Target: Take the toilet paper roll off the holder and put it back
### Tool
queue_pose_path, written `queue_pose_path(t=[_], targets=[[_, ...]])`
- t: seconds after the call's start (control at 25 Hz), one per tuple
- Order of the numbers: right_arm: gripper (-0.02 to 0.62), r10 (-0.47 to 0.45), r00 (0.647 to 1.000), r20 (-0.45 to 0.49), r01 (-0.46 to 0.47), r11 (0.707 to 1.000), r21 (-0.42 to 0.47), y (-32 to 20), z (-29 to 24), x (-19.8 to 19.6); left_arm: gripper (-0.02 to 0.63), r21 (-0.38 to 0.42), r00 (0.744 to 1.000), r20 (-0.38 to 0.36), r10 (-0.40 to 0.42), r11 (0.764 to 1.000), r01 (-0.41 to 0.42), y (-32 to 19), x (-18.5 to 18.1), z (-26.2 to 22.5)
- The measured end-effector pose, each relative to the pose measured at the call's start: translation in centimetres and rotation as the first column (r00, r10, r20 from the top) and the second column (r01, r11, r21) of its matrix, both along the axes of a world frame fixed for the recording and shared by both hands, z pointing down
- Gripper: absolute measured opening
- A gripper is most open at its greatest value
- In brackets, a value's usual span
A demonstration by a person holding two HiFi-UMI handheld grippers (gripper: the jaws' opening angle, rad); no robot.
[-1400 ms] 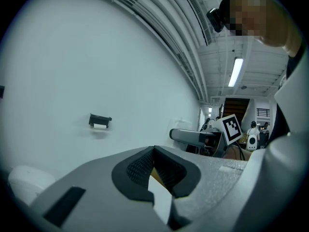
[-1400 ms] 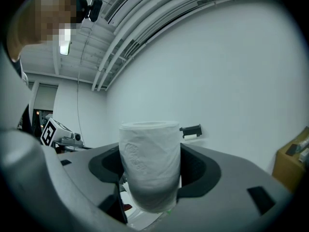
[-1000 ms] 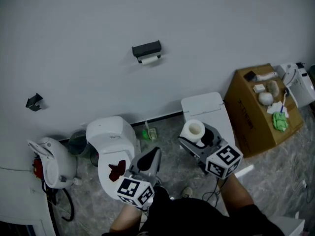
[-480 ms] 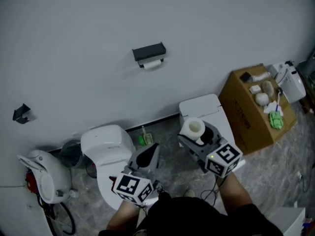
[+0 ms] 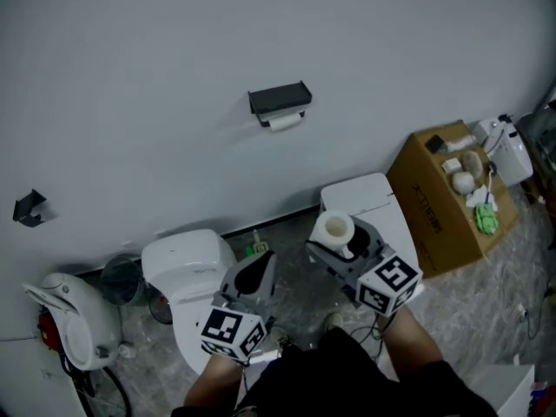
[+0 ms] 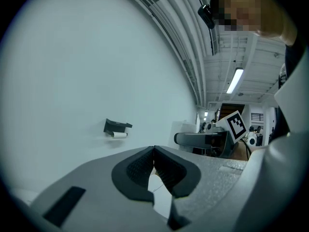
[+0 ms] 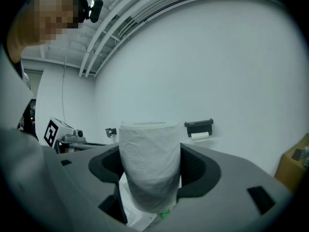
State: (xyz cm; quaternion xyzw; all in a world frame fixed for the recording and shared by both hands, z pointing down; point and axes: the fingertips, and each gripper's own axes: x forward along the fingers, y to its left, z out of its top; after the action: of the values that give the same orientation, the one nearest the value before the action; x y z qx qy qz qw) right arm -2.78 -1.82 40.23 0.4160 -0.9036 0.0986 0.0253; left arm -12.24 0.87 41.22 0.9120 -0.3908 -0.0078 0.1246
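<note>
White toilet paper roll (image 7: pixel 149 170) stands upright, clamped in right claw (image 5: pixel 337 235). Left claw (image 5: pixel 251 276) at its 8 o'clock, jaws pressed together, empty. Black holder (image 5: pixel 280 99) on wall at 12 o'clock, well apart.

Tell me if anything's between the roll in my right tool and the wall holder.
Nothing visible: only open air lies between the toilet paper roll in the right tool and the holder. A small white roll already hangs under it, though.
</note>
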Motion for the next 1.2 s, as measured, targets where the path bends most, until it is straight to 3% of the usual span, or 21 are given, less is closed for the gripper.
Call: queue_pose_path(t=[0.36,0.84,1.2], targets=[[0.308,-0.08,0.996,0.047,0.081,0.997,-0.012,-5.2,0.7,1.6,0.003,-0.011,0.996,0.039,-0.077,0.997,0.077,-4.1,2.1,0.2],[0.308,-0.214,0.972,0.1,0.212,0.977,0.028,-12.1,-0.5,9.1,0.003,0.02,0.976,0.087,-0.198,0.98,0.197,-10.3,10.5,-1.4],[0.308,-0.234,0.963,0.134,0.234,0.972,0.02,-14.6,0.0,11.3,0.005,0.02,0.967,0.104,-0.233,0.972,0.233,-12.6,12.4,-1.2]])
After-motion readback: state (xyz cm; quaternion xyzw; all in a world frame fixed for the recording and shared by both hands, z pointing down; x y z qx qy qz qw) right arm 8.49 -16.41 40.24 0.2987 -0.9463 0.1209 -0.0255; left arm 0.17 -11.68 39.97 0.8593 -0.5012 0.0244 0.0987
